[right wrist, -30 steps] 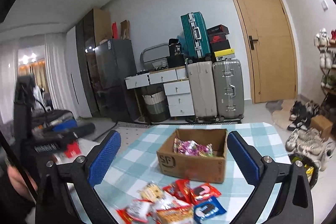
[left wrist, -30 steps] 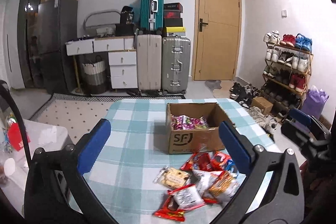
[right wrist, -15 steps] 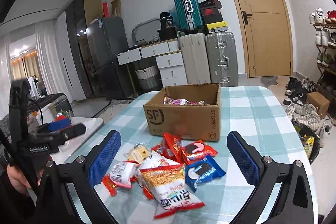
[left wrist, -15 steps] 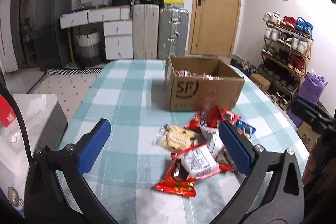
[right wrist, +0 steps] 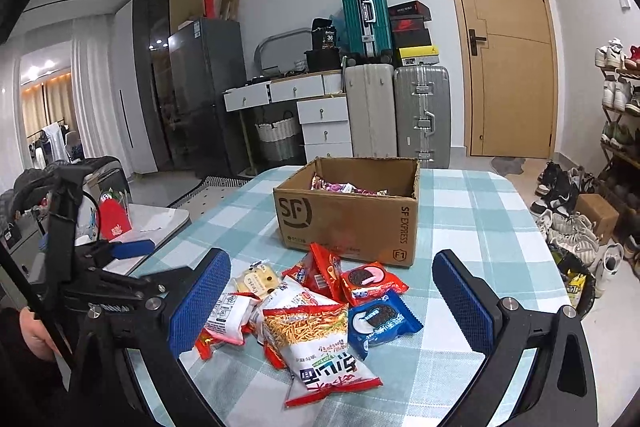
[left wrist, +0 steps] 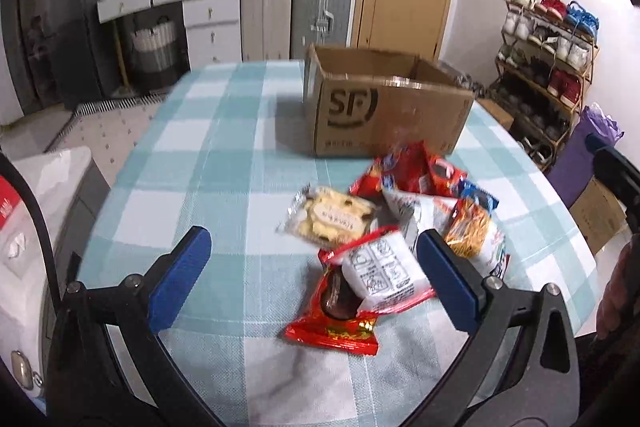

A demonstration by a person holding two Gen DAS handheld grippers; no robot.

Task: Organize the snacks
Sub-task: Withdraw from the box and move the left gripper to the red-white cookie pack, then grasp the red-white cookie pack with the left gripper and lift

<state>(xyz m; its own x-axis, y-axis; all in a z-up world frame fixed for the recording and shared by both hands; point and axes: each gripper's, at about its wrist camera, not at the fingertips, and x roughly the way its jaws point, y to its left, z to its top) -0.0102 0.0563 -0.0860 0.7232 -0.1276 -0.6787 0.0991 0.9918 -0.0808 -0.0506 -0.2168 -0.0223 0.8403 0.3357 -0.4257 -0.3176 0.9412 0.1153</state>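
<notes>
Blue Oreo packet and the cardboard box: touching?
Apart. The right wrist view shows the blue Oreo packet well short of the cardboard box, with a red cookie packet and tablecloth between.

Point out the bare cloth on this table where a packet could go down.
Bare checked tablecloth lies left of the cardboard box and snack pile, and right of the box. Between box and pile it is crowded; packets overlap there.
</notes>
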